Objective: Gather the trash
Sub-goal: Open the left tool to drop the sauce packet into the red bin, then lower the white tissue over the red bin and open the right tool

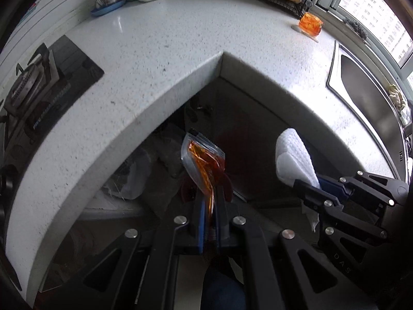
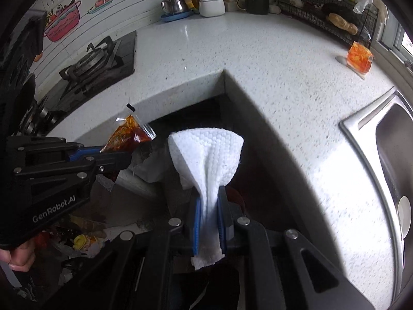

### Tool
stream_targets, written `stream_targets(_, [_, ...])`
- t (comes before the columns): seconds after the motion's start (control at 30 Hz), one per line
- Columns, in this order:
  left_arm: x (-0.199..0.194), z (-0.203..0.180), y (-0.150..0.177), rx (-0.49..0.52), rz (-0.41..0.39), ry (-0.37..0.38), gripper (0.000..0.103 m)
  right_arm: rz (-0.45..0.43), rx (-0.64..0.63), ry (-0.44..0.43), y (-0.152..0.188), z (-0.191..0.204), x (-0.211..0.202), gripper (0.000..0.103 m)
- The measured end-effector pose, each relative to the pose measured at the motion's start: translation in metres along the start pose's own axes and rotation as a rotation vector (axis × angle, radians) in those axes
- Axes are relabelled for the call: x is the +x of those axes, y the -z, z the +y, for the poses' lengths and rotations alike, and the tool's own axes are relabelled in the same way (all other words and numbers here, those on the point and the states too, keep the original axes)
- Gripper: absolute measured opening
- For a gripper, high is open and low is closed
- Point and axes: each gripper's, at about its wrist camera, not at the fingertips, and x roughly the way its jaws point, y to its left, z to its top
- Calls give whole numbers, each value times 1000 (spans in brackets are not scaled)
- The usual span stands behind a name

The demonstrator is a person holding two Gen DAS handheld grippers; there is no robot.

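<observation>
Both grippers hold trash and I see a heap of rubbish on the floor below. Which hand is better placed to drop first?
Probably left. The left gripper with the sauce packet is nearer the trash heap at lower left; the right gripper with the paper towel points at dark floor.

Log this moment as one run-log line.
left gripper: jaws shut on sauce packet | right gripper: jaws shut on paper towel | both below countertop corner | orange packet on countertop
</observation>
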Motion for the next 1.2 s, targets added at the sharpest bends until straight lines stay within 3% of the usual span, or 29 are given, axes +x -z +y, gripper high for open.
stream_targets(0.17, [44,3,19,22,56,0,5,45,24,11,27,-3,33,10])
stream_targets(0.37, [81,-6,18,64,73,-9,7,86,41,19,44,-17,65,10])
stream_targets(0.47, [92,-7,13,68,76,0,26,94,41,17,45,-23,74,10])
stream_targets(0.5, [95,-8,11,72,74,-1,38,95,42,19,44,-22,78,10])
stream_targets(0.53, [98,-9,10,82,75,-9,42,101,46,20,43,-25,80,10])
stream_targets(0.83, [107,-15,11,81,117,-24,42,133,56,-2,34,-25,89,10])
stream_targets(1.13, [105,-1,28,-15,117,-60,42,160,-10,-44,27,-27,101,11])
stream_targets(1.2, [105,5,33,-43,120,-70,48,169,-23,-42,26,-24,107,11])
